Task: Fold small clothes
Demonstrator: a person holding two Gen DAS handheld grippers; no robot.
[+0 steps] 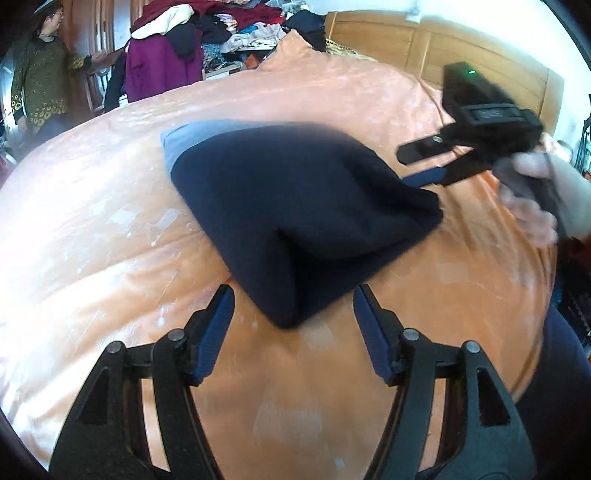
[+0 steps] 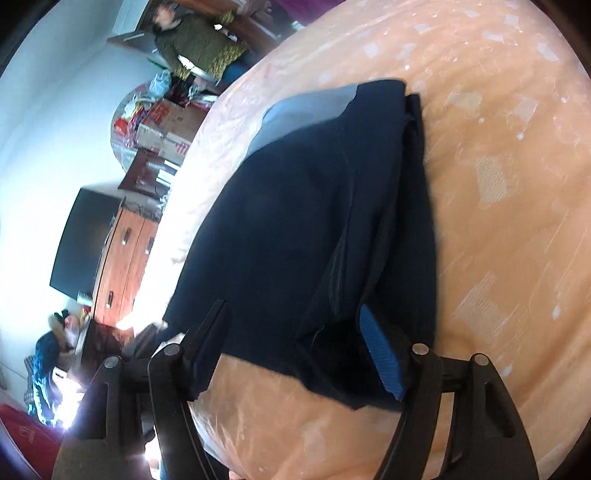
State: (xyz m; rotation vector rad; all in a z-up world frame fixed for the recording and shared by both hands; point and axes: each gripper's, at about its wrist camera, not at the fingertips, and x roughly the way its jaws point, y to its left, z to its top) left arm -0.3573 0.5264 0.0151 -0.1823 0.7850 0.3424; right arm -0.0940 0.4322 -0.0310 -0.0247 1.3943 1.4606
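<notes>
A folded navy garment [image 1: 295, 206] with a light blue-grey band at its far end lies on the orange bed cover [image 1: 110, 221]. My left gripper [image 1: 293, 317] is open, its fingers on either side of the garment's near corner, just above the cover. My right gripper [image 1: 417, 168] shows at the garment's right edge, open. In the right wrist view the same garment [image 2: 295, 221] fills the middle, and the right gripper [image 2: 295, 350] is open with the garment's near edge between its fingers; the blue pad [image 2: 380, 354] rests against the cloth.
A wooden headboard [image 1: 461, 48] stands at the back right. A heap of clothes [image 1: 221, 26] lies beyond the bed. A person [image 1: 40, 74] stands at the far left. A dark TV [image 2: 81, 243] and wooden cabinet [image 2: 125, 251] stand past the bed's edge.
</notes>
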